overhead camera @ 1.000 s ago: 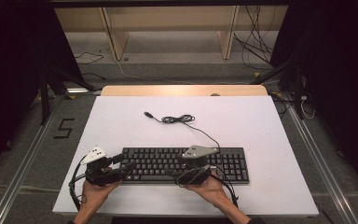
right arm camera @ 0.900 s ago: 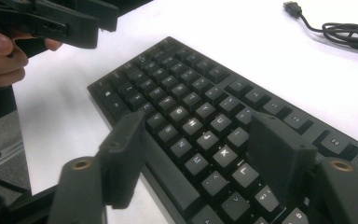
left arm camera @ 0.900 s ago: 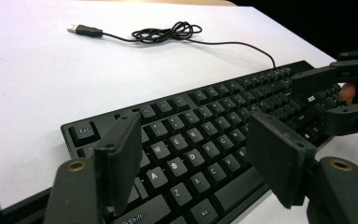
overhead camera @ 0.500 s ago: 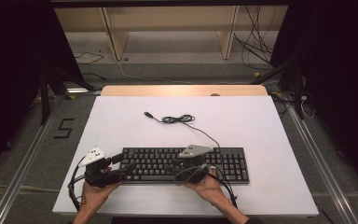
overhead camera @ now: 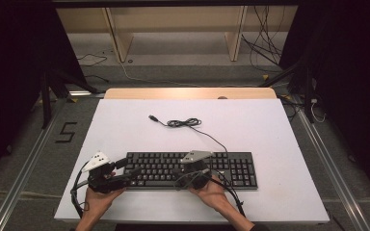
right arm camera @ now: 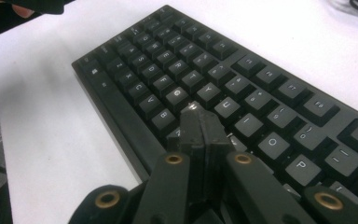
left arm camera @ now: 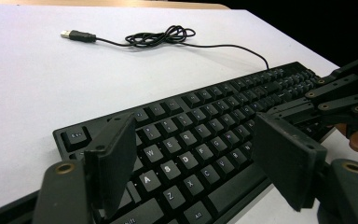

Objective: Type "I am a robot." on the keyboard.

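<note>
Apparently mid-typing: right gripper (right arm camera: 199, 122) pressed together over the black full-size plastic keyboard (overhead camera: 231, 166); left gripper (left arm camera: 200, 154) spread above its left keys; progress unclear.

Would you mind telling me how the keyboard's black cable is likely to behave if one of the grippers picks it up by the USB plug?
The cable looks thin and lies in a loose tangle, so it is probably floppy and would likely drape. Its far end joins the keyboard, so pulling the USB plug may tighten the loops and eventually tug the keyboard.
</note>
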Motion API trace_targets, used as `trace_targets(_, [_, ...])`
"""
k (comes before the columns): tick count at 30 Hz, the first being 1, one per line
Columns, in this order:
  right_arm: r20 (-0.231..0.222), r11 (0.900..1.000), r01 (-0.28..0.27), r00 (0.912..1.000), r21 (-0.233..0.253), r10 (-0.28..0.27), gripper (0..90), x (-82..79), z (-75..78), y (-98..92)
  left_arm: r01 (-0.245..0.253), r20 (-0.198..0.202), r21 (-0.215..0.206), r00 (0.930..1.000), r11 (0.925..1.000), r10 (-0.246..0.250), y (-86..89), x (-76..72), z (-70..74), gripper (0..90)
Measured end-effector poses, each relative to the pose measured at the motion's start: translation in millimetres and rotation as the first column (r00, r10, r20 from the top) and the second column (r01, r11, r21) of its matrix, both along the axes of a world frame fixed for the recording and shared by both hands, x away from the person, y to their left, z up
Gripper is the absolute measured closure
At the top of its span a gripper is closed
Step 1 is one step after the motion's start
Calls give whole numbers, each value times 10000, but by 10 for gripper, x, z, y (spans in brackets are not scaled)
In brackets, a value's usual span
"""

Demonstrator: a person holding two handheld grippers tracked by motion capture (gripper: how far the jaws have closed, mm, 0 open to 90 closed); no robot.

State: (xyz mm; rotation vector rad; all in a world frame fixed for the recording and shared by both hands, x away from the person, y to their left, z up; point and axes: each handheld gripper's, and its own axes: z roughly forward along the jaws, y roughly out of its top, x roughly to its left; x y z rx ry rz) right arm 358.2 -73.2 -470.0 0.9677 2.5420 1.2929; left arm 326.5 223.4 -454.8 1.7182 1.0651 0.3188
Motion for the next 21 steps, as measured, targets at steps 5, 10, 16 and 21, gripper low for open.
trace_targets(5, [-69,9998,10,10000,-175,-11,900,12,-35,42,-6,-11,-19,10000,10000,6,1,0,0,303])
trace_targets(10, [-119,9994,50,9999,-351,-54,900,28,-69,67,-14,1,-33,10000,10000,14,3,1,0,303])
trace_targets(16, [-125,9979,39,9999,-650,-48,900,36,-108,95,-5,6,6,10000,10000,5,0,-1,1,304])
trace_targets(21, [-18,9972,100,9999,-743,-101,900,20,-131,110,-48,26,9,10000,10000,48,4,-1,0,304])
